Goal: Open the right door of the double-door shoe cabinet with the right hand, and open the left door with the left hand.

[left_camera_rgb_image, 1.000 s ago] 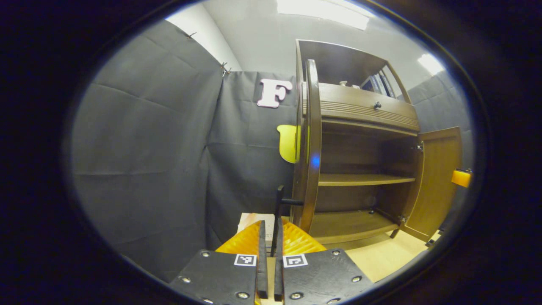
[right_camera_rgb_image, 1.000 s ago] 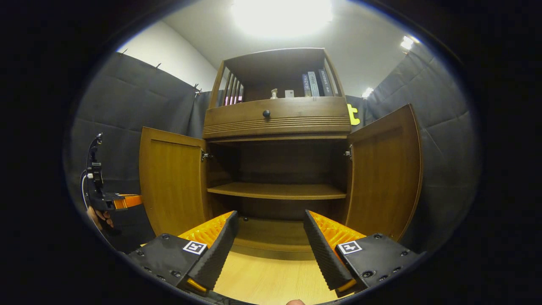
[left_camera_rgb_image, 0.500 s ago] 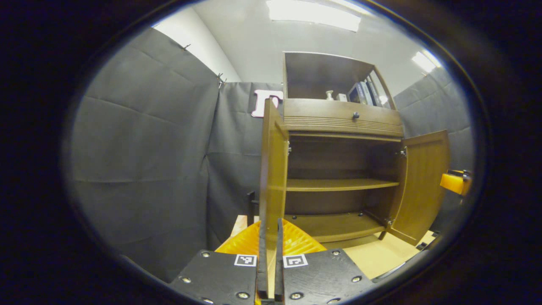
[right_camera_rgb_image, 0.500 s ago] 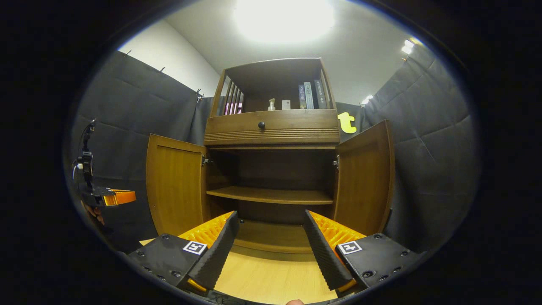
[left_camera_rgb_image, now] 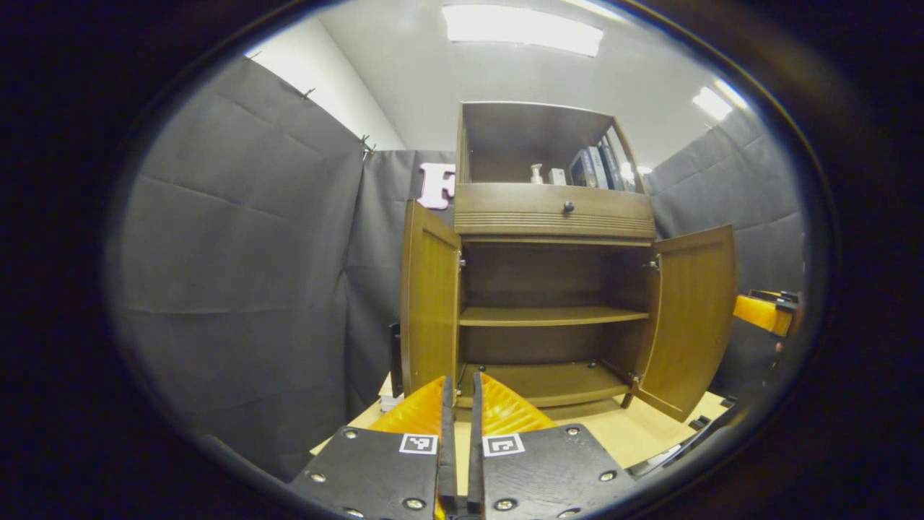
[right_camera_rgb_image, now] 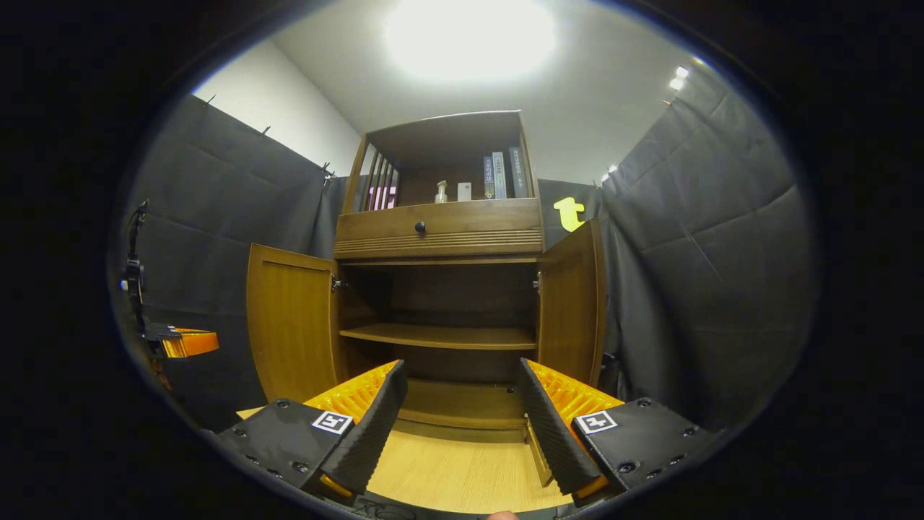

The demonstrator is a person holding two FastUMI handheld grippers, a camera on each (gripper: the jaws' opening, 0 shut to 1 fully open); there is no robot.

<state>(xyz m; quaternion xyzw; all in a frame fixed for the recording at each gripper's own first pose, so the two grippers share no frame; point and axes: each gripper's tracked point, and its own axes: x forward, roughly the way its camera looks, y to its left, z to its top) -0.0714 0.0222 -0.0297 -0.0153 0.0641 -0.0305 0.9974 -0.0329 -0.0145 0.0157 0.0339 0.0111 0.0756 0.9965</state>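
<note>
left gripper [left_camera_rgb_image: 456, 404]: fingers nearly pressed together, nothing between them, off the cabinet front
right gripper [right_camera_rgb_image: 460, 404]: fingers spread, empty, facing the cabinet
left door [left_camera_rgb_image: 430, 307]: swung wide open
right door [right_camera_rgb_image: 573, 303]: swung wide open
shoe cabinet [right_camera_rgb_image: 440, 303]: shelves bare
progress: both doors looked open; nothing obvious left

Your brown wooden shoe cabinet [right_camera_rgb_image: 440, 227] stands upright with both doors swung wide: left door [right_camera_rgb_image: 290, 321], right door [right_camera_rgb_image: 574, 300], bare shelf [right_camera_rgb_image: 440, 336] inside.
</note>
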